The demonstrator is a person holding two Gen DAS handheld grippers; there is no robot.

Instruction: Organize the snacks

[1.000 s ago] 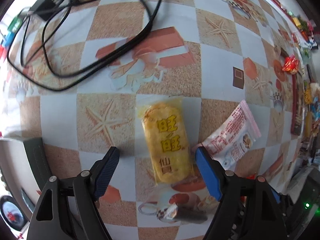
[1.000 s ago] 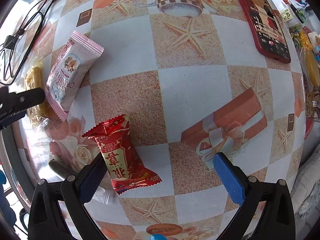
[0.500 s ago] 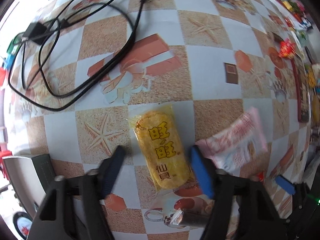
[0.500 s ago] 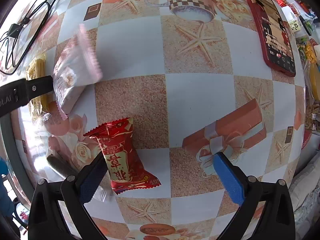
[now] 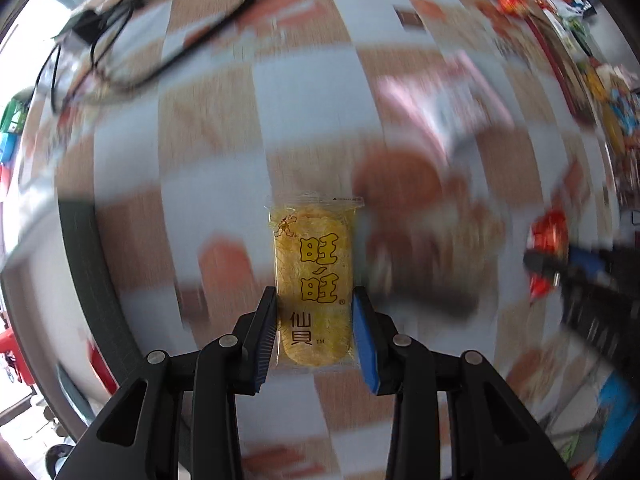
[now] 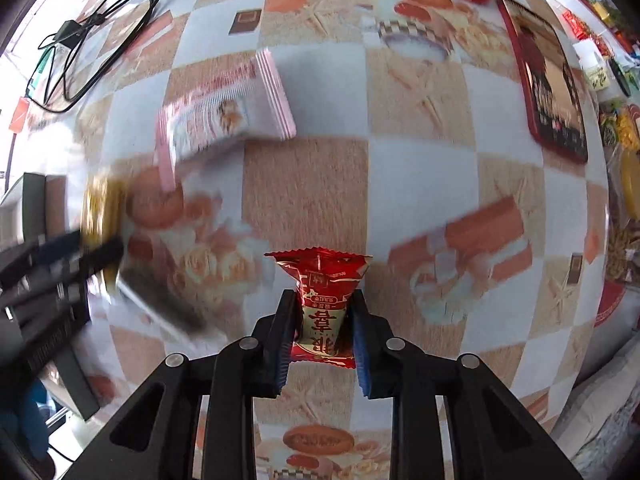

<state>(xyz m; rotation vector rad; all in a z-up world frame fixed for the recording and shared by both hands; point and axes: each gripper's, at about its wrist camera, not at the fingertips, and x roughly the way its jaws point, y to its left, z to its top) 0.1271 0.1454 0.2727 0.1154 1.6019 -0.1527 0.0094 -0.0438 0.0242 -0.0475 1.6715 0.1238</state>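
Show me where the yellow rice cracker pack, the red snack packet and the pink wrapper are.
yellow rice cracker pack (image 5: 314, 280), left wrist view, printed middle.
red snack packet (image 6: 322, 300), right wrist view, pinched middle.
pink wrapper (image 6: 224, 118), right wrist view, blurred front face.

The right gripper (image 6: 320, 332) has just been closing, and its pads now pinch a red snack packet (image 6: 320, 300) above the checkered desk (image 6: 420, 184). A pink-edged packet (image 6: 224, 116) lies toward the desk's far left, blurred. A red-cased phone (image 6: 548, 92) lies near the right edge, black cables (image 6: 100, 24) at the far left corner.
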